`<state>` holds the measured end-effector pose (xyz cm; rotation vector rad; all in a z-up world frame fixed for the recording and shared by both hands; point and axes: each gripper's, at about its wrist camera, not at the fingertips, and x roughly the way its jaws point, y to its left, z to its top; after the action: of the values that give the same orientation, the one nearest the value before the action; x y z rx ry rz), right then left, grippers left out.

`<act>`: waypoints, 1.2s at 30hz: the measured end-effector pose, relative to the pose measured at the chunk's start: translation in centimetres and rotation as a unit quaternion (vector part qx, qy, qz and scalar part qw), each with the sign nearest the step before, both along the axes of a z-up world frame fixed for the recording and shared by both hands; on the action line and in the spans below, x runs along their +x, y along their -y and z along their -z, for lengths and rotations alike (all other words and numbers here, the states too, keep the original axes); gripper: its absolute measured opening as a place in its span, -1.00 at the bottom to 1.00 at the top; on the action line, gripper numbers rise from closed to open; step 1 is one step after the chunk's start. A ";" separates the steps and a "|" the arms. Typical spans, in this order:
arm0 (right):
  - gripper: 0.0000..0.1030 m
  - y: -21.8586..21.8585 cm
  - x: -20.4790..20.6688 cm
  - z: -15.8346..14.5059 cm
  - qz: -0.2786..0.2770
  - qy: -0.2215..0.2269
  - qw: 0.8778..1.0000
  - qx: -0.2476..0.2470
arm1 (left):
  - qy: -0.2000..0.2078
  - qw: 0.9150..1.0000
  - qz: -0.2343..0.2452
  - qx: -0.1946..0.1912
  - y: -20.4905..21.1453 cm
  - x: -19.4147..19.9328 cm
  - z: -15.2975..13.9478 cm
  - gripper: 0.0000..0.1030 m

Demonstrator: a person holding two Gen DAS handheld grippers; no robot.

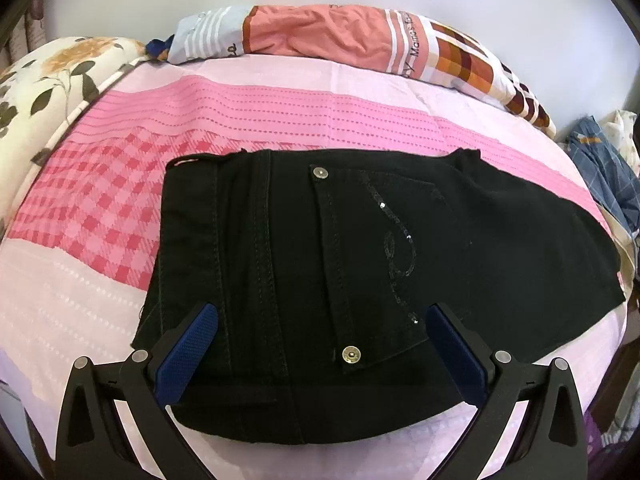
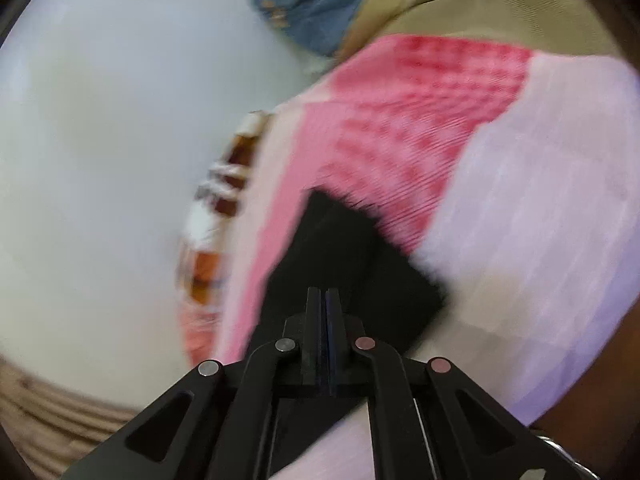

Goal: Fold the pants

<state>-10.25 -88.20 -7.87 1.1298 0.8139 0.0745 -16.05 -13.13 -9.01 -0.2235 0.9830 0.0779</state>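
The left gripper (image 1: pixel 320 344) is released: its two blue-padded fingers (image 1: pixel 188 352) stand wide apart, one on each side of the near edge of the pants (image 1: pixel 360 248), and nothing lies between them under pressure. Whether the pads touch the cloth or hover just above it cannot be told.

The right gripper (image 2: pixel 323 312) is clenched: its fingers are pressed together with no visible gap. The right wrist view is blurred by motion, so it cannot be told whether a thin layer of cloth is pinched between them. The fingertips point toward the dark fabric and appear apart from it.

The pants, black denim, lie on the pink bedsheet (image 1: pixel 120 200) as a compact, flat packet. A rear pocket (image 1: pixel 380 264) with two metal rivets and sequin stitching faces up. The packet sits partly on the checked band of the sheet. Its near edge is a rounded fold; its far-right portion tapers toward the bed edge.

Beyond the pants, at the head of the bed, lies a patterned pillow (image 1: pixel 340 40). To the left of the pants a floral quilt (image 1: pixel 48 80) is bunched. To the right, off the bed edge, lies a blue checked garment (image 1: pixel 604 168).

Assessment: the folding appears largely done, since no loose legs trail out. What remains is probably a final fold or a smoothing of the tapered right end.
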 end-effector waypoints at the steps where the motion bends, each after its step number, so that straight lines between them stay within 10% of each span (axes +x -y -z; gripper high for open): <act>1: -0.60 -0.7 0.1 0.0 -0.012 0.007 1.000 0.018 | 0.007 1.000 -0.002 -0.007 0.1 -0.2 -0.4 1.00; 2: -0.07 -1.4 0.4 0.4 -0.022 0.005 0.999 0.041 | 0.016 1.000 -0.003 -0.017 0.2 -0.4 -0.8 1.00; 4: 0.13 -2.4 0.9 0.9 -0.029 0.003 0.998 0.054 | 0.034 0.999 0.001 -0.030 0.7 -0.8 -1.6 1.00; 16: 0.13 -3.3 4.4 3.9 0.012 -0.075 0.996 -0.050 | 0.031 0.998 0.028 -0.052 4.1 -1.7 -2.7 1.00; 24: 0.14 -3.2 7.0 4.3 -0.004 -0.025 0.999 -0.023 | 0.023 0.998 0.027 -0.060 4.5 -1.3 -2.5 1.00; 32: -0.25 -8.2 6.4 4.8 -0.113 -0.029 0.993 -0.014 | 0.007 0.997 0.014 -0.077 4.0 -1.0 -1.5 1.00; 36: -0.88 -7.5 6.2 5.5 -0.090 -0.060 0.994 -0.016 | 0.005 0.996 0.010 -0.086 3.9 -1.0 -1.3 1.00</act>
<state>-4.09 -80.72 -13.36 1.0367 1.0211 0.1450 -17.04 -17.04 -7.67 -0.3714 0.9822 -0.0260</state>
